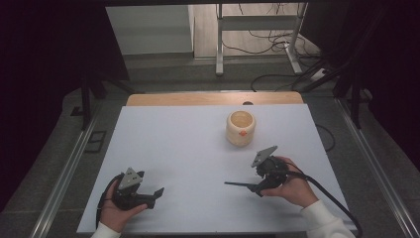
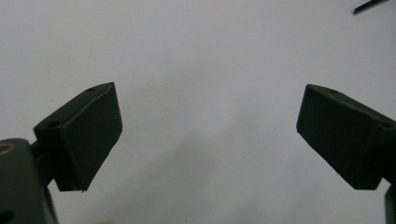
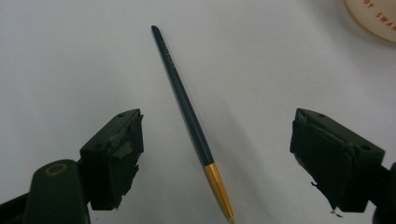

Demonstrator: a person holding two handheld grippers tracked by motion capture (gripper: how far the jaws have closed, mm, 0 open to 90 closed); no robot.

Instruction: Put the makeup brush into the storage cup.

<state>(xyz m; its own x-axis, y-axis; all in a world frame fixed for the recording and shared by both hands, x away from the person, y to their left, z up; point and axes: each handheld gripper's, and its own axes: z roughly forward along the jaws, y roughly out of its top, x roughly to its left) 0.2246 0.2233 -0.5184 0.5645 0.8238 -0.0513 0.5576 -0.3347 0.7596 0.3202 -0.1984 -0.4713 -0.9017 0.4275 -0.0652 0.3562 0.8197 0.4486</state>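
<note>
A slim dark green pen with a gold metal tip lies flat on the smooth, matte white table, between the spread-wide jaws of the right hand-held gripper, touching neither pad. The right hand grips its tool low at the table's near right, jaws pointing leftward. The left hand-held gripper, jaws equally wide and holding nothing, sits at the near left. A squat cream ceramic cup with a round rim stands farther back.
</note>
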